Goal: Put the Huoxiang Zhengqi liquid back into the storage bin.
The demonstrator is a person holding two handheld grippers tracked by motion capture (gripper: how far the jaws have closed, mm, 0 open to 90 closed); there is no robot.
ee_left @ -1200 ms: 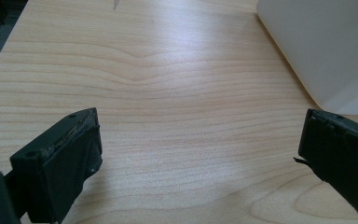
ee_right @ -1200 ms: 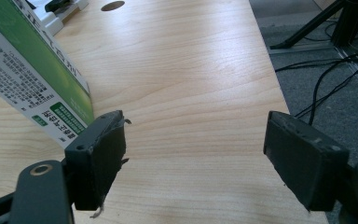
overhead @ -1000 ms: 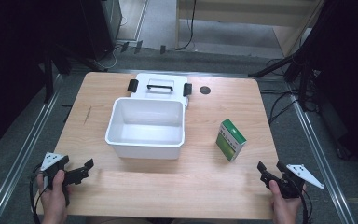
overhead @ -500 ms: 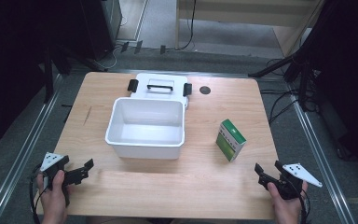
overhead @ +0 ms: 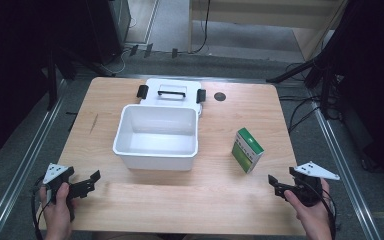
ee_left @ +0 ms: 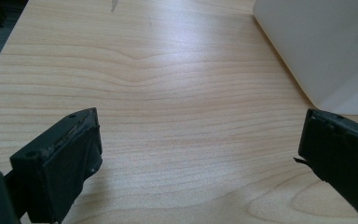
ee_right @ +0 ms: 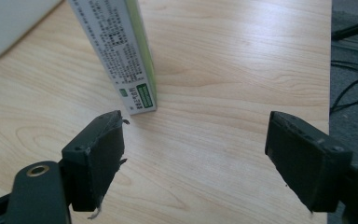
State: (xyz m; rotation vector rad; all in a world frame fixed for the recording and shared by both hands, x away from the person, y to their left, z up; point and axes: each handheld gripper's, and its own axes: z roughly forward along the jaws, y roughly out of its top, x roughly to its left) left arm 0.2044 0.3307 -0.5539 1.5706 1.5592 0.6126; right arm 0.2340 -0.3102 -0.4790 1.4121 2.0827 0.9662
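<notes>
Your right hand-held gripper (overhead: 280,186) wide, empty, near upright green-and-white cardboard box (overhead: 247,150). Left hand-held gripper (overhead: 87,181) wide, empty. Risk: off-centre approach tips tall box on desk (overhead: 230,200).

On the table (overhead: 220,200), the lid (overhead: 171,92) lies just behind the bin (overhead: 156,136); the carton (overhead: 247,149) stands to the bin's right, seemingly upright.
</notes>
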